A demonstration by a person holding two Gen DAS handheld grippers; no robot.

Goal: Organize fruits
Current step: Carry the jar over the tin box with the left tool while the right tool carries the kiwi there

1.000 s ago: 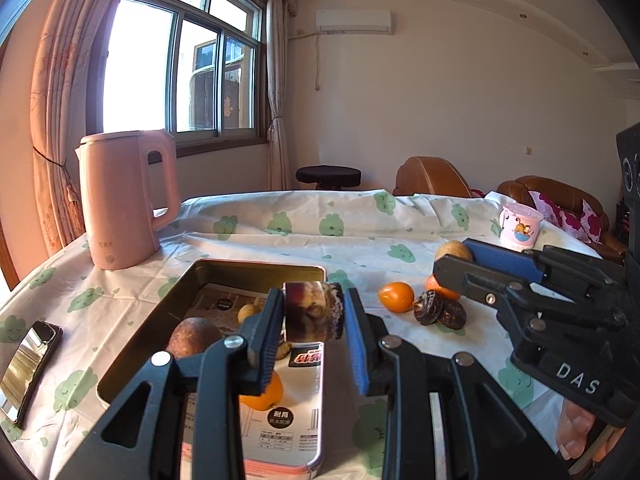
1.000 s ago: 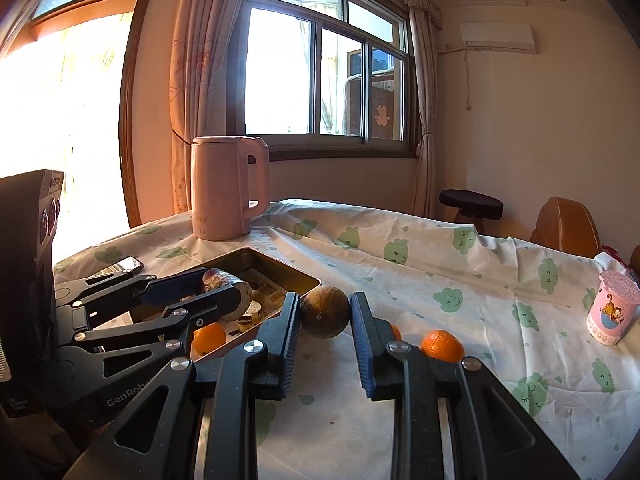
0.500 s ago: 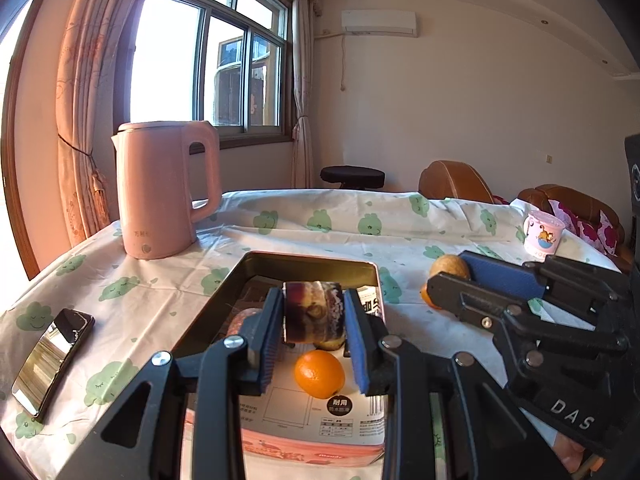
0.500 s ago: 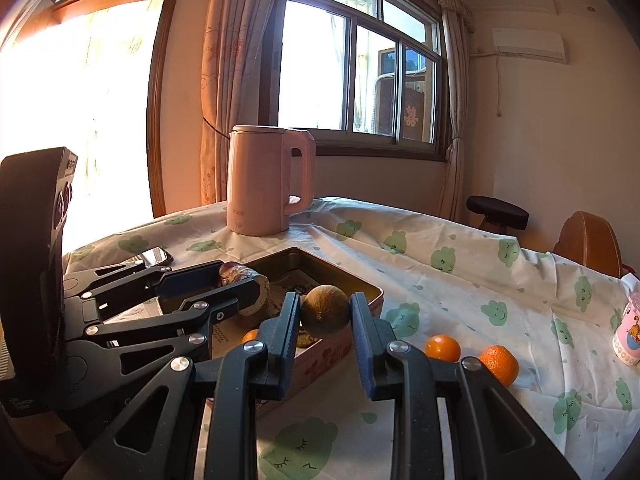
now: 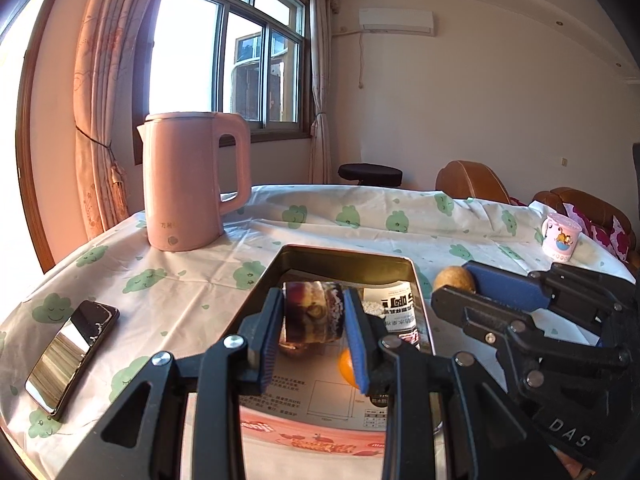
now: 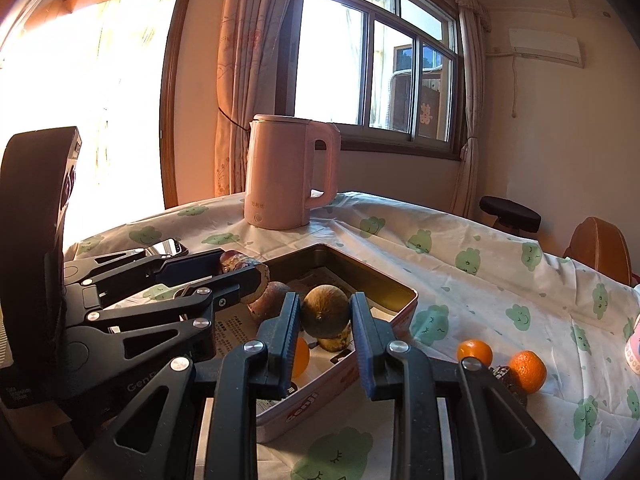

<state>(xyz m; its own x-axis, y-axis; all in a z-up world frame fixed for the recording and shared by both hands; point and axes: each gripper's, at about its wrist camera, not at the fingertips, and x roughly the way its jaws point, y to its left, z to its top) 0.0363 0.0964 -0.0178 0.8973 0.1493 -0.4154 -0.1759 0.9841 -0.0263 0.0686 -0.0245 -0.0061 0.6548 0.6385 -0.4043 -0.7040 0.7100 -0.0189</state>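
Note:
My left gripper is shut on a dark purple-brown fruit and holds it over the metal tin tray. My right gripper is shut on a round brown fruit above the tray's near right side. The tray holds an orange, a brown fruit and other small fruit. Two oranges and a dark fruit lie on the tablecloth to the right. In the left wrist view the right gripper shows holding its brown fruit.
A pink kettle stands at the back left of the table. A phone lies near the left edge. A pink cup stands at the far right. Paper sheets line the tray. Chairs and a stool stand behind the table.
Both grippers have moved left and forward over the tray, each keeping its fruit. The loose oranges on the cloth have shifted to the right of the views.

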